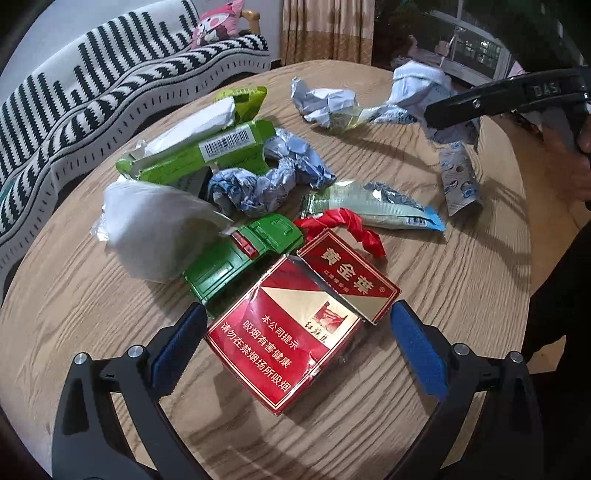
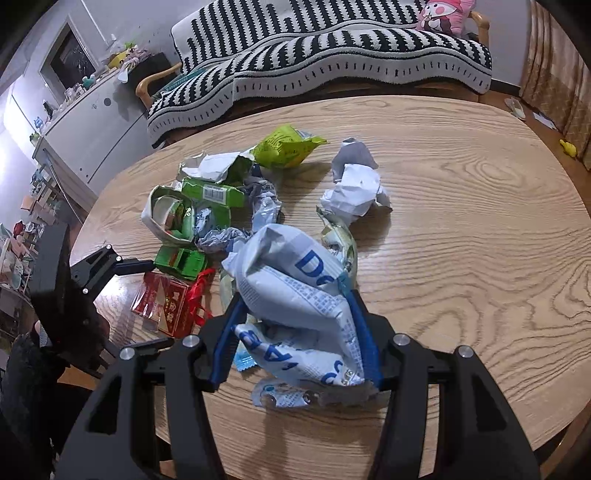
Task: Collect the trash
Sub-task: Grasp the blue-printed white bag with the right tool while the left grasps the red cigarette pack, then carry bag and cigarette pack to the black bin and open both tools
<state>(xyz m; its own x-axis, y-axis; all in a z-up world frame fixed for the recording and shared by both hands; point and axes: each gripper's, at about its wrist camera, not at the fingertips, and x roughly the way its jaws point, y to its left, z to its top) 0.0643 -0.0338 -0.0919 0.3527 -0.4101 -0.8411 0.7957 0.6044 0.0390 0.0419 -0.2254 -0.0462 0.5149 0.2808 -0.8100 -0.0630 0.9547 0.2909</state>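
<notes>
Nearest, in my right gripper: a white-and-blue plastic bag, bulging and crumpled, clamped between the two blue pads and lifted clear of the wooden table; its lower folds hang below the fingers. Nearest to my left gripper: a red cigarette pack, flip lid hinged back, lying flat on the table between the two blue pads, which stand wide apart and do not touch it; that tool is released. Just behind the pack: a green toy truck on its side, and beside it a twisted red wrapper. Left of the truck, touching it: a wad of white tissue. Behind these, in one heap: a crumpled blue-and-silver foil wrapper, a green box with a barcode label, torn open, and a pale green sachet with a blue end lying flat to the right. Farther right, alone: a small printed blue-and-white wrapper. Toward the far side of the table: a ball of crumpled white paper, apart from the heap, and a lime-green snack bag. Beyond the table: a sofa under a black-and-white striped throw, a pink plush toy on it, and curtains.
</notes>
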